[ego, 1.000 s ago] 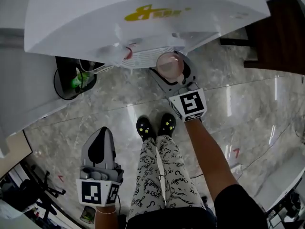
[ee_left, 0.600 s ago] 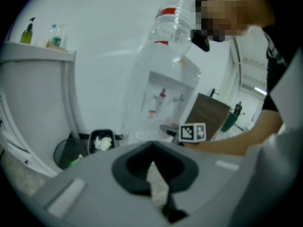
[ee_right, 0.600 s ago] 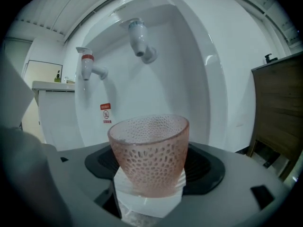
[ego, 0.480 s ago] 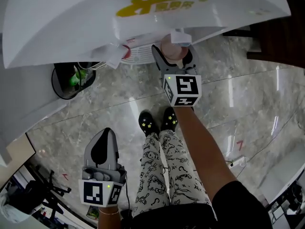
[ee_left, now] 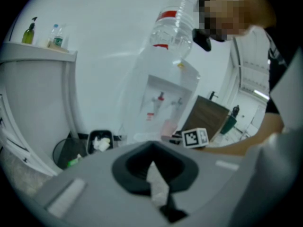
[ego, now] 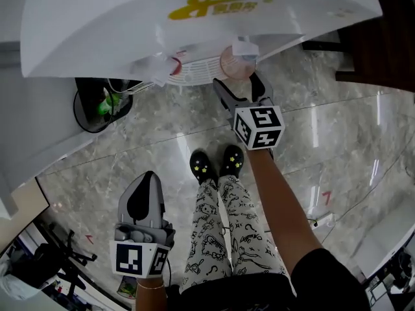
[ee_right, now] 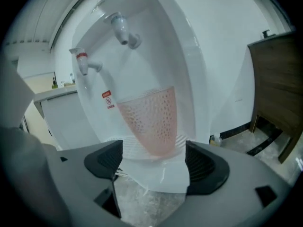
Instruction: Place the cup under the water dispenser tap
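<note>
Cup (ego: 233,63) on drip tray (ego: 194,70), under tap (ego: 245,47); bin (ego: 97,106) leftward

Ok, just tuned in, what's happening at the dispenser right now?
A person works two handheld grippers at a water dispenser. The pink cup stands on the drip tray below the taps. The right gripper points at it with jaws open, the cup just ahead of them and not gripped. The left gripper hangs low at the person's side, jaws shut on nothing.
</note>
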